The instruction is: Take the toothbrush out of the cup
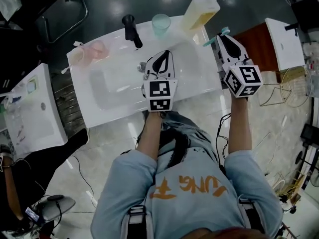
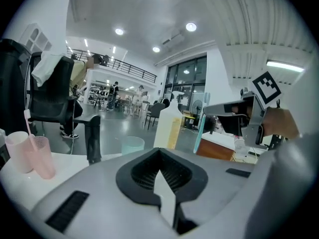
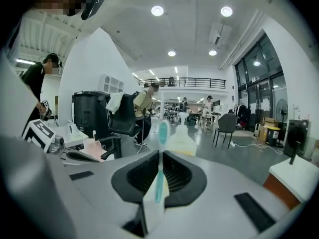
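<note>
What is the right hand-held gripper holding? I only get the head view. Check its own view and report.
Observer: The right hand-held gripper is shut on the toothbrush, its head sticking out beyond the jaws.
Operator: Report the left one.
Observer: The left hand-held gripper is shut, with nothing between its jaws.
Operator: Check the cup.
Observer: In the left gripper view, nothing sticks up out of the cup.

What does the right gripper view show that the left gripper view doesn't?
Only the right gripper view shows the grip up close: the right gripper with jaws shut on the toothbrush. Only the left gripper view shows the pale green cup and the left gripper with jaws shut on nothing. Both show the toothbrush, soap bottle and pink cups.
</note>
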Motion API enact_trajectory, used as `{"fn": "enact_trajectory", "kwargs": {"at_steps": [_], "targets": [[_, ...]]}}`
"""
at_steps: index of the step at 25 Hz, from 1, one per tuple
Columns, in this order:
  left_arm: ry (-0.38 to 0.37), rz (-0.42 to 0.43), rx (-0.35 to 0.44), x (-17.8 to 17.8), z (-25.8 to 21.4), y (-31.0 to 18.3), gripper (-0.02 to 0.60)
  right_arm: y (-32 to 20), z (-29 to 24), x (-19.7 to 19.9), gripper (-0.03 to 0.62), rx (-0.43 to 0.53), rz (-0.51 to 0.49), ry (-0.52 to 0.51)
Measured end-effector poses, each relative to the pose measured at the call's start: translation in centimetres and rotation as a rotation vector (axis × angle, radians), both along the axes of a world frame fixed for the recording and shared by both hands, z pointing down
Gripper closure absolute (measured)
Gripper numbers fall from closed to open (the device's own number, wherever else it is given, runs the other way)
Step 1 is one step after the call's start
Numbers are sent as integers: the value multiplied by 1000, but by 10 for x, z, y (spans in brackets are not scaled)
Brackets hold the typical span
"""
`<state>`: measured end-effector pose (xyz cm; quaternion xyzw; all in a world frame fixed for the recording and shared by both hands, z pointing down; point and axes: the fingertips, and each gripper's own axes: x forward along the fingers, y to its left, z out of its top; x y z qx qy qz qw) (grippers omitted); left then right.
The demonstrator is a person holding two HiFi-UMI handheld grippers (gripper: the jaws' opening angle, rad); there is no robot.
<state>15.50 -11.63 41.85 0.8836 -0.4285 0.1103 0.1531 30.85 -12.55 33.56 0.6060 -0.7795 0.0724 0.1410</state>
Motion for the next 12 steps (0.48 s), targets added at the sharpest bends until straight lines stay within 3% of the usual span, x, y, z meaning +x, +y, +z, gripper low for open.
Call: {"fn": "enact_trajectory", "kwargs": {"at_steps": [12], "targets": [[-1, 25, -48, 39, 27, 26, 574, 45, 62, 47, 546, -182, 13, 24]]}}
